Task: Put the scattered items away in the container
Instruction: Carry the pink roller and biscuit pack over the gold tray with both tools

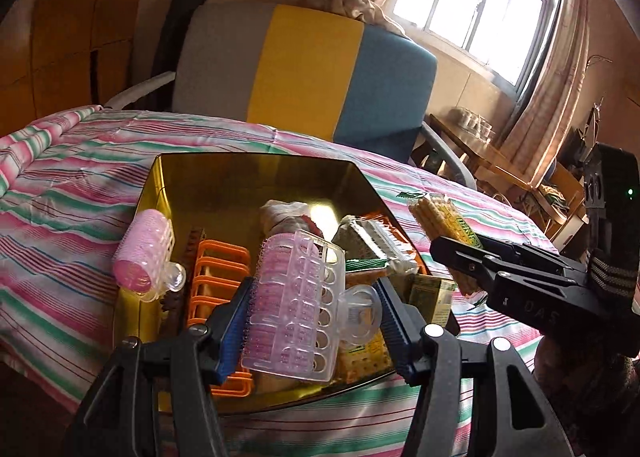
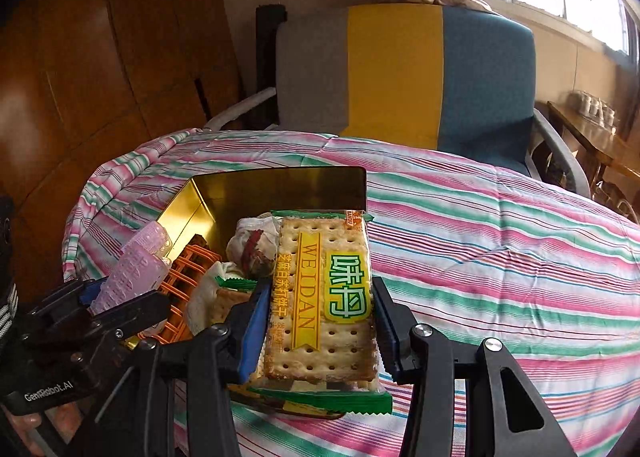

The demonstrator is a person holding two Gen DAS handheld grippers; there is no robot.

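Observation:
A gold tin (image 1: 224, 177) stands on the striped bedspread and holds orange clips (image 1: 216, 277), cracker packs and a wrapped bundle (image 1: 284, 213). My left gripper (image 1: 312, 321) is shut on a pink hair roller with a clear clip (image 1: 292, 305), held over the tin's near side. A second pink roller (image 1: 144, 257) rests on the tin's left rim. My right gripper (image 2: 320, 321) is shut on a Weidan cracker pack (image 2: 324, 297), held at the tin's right edge (image 2: 280, 185). It also shows in the left wrist view (image 1: 444, 229).
The striped bedspread (image 2: 500, 257) spreads wide to the right of the tin. A grey, yellow and blue chair (image 1: 304, 69) stands behind the bed. A wooden side table (image 1: 480, 153) is under the window at right.

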